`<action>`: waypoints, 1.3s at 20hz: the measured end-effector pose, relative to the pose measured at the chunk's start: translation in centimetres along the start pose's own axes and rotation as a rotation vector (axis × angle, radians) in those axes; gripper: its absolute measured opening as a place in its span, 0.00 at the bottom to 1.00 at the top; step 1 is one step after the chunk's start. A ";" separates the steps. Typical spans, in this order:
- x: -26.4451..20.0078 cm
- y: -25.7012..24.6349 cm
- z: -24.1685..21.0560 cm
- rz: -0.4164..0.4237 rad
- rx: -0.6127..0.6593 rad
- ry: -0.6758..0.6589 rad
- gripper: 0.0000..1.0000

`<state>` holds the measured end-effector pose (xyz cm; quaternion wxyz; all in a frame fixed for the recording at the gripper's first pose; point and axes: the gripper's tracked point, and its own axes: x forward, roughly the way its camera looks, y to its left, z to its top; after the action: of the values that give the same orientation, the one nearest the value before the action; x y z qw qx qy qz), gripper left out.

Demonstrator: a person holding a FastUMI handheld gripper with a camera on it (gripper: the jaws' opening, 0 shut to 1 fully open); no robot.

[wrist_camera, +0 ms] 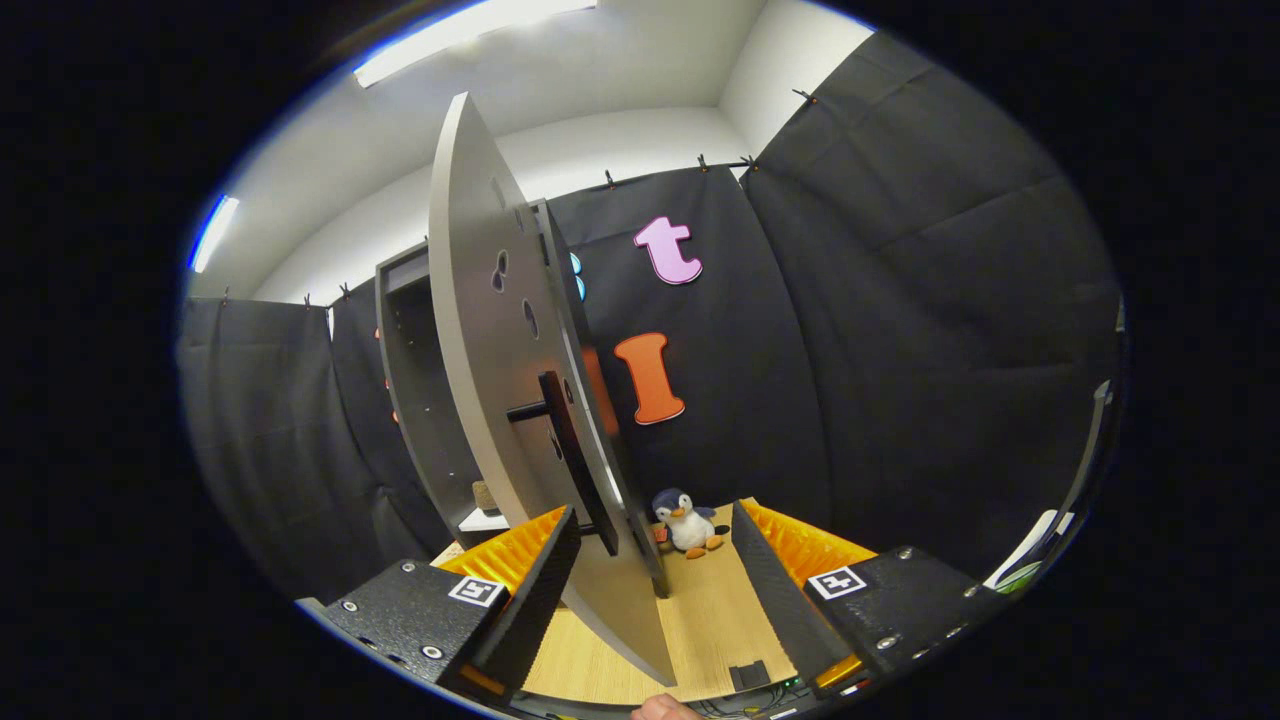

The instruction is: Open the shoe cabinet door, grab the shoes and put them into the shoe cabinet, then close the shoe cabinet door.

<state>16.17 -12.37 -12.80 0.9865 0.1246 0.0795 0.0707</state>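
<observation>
The grey shoe cabinet (408,380) stands on the wooden floor, left of and beyond my fingers. Its grey door (488,330) is swung out towards me and I see it nearly edge-on. The door's lower part runs down between my two fingers. A black bar handle (572,462) sticks out of the door face, just above the tip of my left finger (545,560). My gripper (655,510) is open, with a wide gap, and neither finger presses on the door. A small brownish object (486,496) sits on a white shelf inside the cabinet; what it is I cannot tell.
A plush penguin (686,522) sits on the wooden floor (715,620) beyond my fingers, against the black cloth wall (900,380). A white and green thing (1030,560) lies at the far right. A person's fingertip (664,709) shows below the door.
</observation>
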 end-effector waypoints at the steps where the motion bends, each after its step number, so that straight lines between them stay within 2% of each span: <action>1: 0.4 0.3 -0.1 0.003 -0.011 0.006 0.95; 6: 1.6 1.4 -0.6 0.009 -0.053 0.037 0.94; 14: 1.1 3.6 -0.9 0.011 -0.101 0.047 0.92; 26: 2.1 13.1 -3.6 0.133 -0.132 0.112 0.91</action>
<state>16.01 1.37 -13.13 0.9797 0.0602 0.1215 0.1477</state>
